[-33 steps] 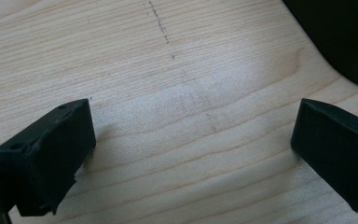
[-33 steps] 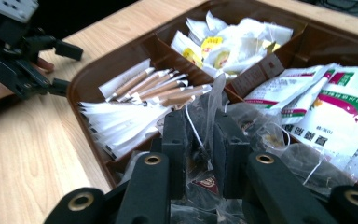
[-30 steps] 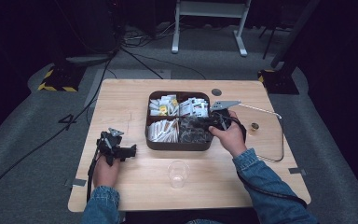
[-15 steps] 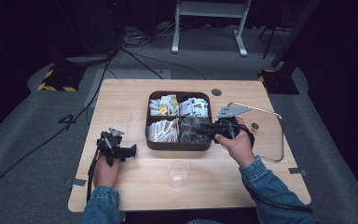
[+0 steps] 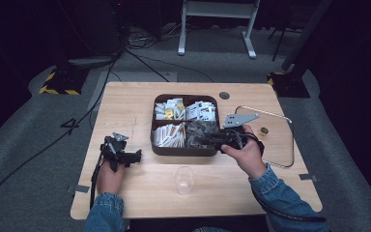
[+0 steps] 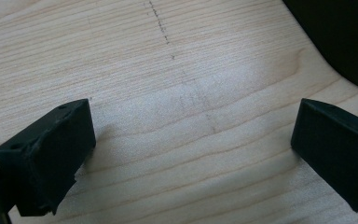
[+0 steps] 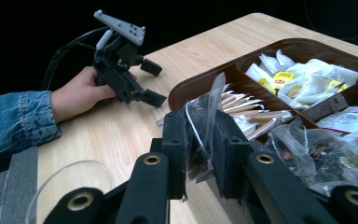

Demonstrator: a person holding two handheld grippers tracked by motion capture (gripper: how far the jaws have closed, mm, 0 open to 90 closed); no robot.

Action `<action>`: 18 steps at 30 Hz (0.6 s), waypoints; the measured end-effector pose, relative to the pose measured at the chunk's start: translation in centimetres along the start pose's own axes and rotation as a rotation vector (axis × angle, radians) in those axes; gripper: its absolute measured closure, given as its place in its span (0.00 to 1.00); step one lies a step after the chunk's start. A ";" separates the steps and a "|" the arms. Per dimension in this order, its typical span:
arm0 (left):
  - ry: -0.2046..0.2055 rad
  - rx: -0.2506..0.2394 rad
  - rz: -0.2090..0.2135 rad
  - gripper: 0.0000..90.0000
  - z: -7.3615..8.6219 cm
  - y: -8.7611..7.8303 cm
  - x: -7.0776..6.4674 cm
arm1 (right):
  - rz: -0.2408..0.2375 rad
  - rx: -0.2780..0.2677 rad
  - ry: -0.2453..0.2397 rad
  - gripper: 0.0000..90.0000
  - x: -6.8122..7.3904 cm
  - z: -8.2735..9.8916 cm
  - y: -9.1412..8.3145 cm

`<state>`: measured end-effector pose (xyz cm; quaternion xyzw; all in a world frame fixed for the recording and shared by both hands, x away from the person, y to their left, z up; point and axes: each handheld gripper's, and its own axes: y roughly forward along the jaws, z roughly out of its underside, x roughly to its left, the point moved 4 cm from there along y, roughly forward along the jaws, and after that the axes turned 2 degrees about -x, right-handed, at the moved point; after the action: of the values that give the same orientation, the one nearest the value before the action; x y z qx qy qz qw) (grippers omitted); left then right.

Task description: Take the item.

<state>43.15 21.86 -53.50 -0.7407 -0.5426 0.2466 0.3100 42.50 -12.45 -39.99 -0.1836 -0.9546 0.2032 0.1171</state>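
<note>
A dark brown tray [image 5: 183, 151] with four compartments stands mid-table, filled with white sachets, wooden sticks and clear plastic packets. My right gripper [image 5: 201, 140] hovers over the tray's near right compartment, pointing left. In the right gripper view its jaws [image 7: 200, 126] are shut on a crinkled clear plastic packet [image 7: 213, 95], held above the tray rim [image 7: 200, 81]. My left gripper [image 5: 134, 157] rests on the table left of the tray. In the left gripper view its jaws [image 6: 191, 135] stand wide open over bare wood.
A clear plastic cup [image 5: 184, 180] stands near the front edge, below the tray; its rim [image 7: 70, 175] lies just under my right gripper. A glass lid [image 5: 275, 145] with a brass knob [image 5: 263, 130] lies right of the tray. The tray corner [image 6: 345, 37] is close to my left gripper.
My right hand has drawn back toward the tray's near edge and risen a little, carrying the packet. The left hand has stayed put.
</note>
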 end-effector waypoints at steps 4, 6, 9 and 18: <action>0.000 0.000 0.000 0.00 0.0 0.0 0.0 | -0.006 0.014 -0.003 0.86 0.3 0.2 -0.1; 0.000 0.000 0.000 0.00 0.0 0.0 0.0 | -0.011 0.019 -0.006 0.86 0.5 0.4 -0.1; 0.000 0.000 0.000 0.00 0.0 0.0 0.0 | -0.024 0.023 -0.011 0.86 0.9 0.4 -0.1; 0.000 0.000 0.000 0.00 0.0 0.0 0.0 | -0.087 0.049 -0.048 0.86 3.1 0.5 0.8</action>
<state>43.15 21.85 -53.50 -0.7406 -0.5429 0.2464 0.3099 39.75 -10.67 -40.32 -0.1341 -0.9590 0.2253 0.1072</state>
